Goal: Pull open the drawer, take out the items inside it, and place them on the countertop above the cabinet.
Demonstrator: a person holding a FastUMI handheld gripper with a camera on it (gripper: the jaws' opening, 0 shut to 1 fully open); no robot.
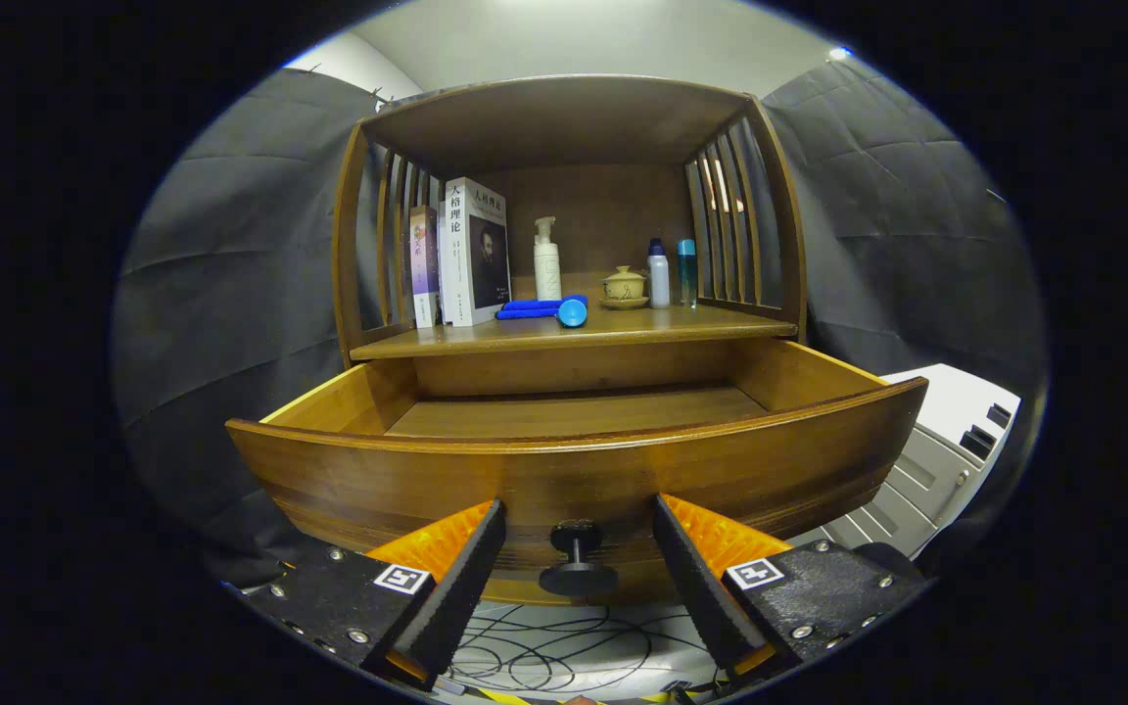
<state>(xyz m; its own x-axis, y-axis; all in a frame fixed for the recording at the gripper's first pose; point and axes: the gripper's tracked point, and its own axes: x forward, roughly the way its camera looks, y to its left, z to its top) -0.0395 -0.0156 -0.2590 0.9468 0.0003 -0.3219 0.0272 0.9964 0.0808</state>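
The wooden cabinet's drawer [574, 470] is pulled out toward me, and the part of its floor that I can see is bare. Its dark round knob [577, 558] sits between my fingers, with a gap on each side. My gripper [579, 519] is open, fingertips close to the drawer front. On the countertop [564, 338] above the drawer lies a blue item [549, 309] in front of a white pump bottle [547, 259].
Two books [466, 253] stand at the left of the countertop. A small tan teapot [625, 287] and two small bottles [672, 274] stand at its right. A white appliance [946, 441] sits to the right of the drawer. Cables [564, 651] lie on the floor below.
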